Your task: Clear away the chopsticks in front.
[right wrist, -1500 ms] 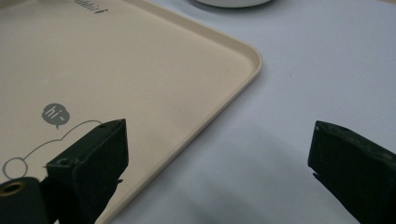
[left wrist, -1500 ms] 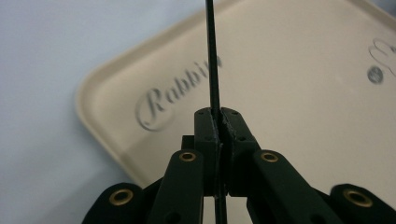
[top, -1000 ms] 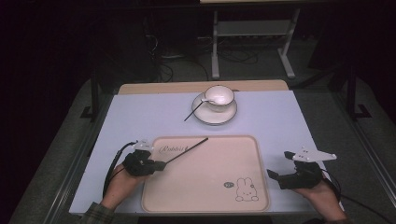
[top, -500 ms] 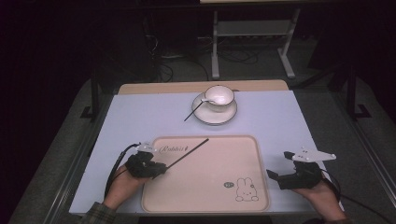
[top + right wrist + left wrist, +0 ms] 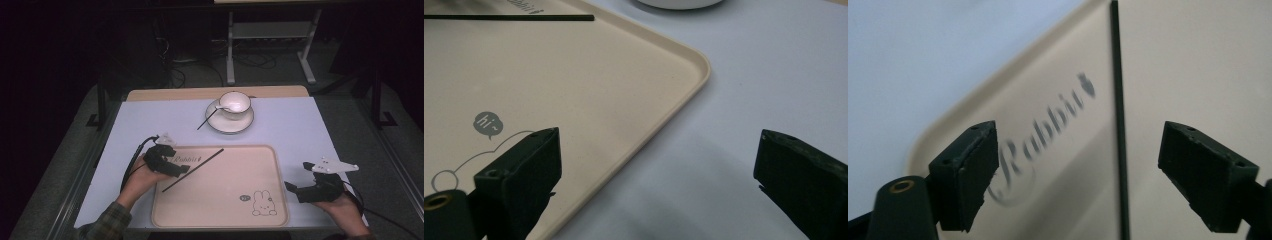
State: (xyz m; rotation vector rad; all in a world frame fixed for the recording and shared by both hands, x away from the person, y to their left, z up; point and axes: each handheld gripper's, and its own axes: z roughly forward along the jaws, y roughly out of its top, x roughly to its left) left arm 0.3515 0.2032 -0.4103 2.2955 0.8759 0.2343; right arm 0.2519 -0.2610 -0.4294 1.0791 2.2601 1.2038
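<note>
Nothing has shifted since the earlier frames; both hands hold their places. At my left, the left gripper (image 5: 172, 166) hovers over the tray's (image 5: 260, 160) near-left corner, jaws spread wide astride the black chopstick (image 5: 194, 169) lying diagonally on it. Farther back, a cup (image 5: 236, 102) sits on its saucer (image 5: 231, 125). My right gripper (image 5: 295, 190) waits open, straddling the tray's right rim above the surface (image 5: 150, 120).

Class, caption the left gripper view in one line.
Open left gripper straddles a thin black stick on the beige Rabbit tray.
</note>
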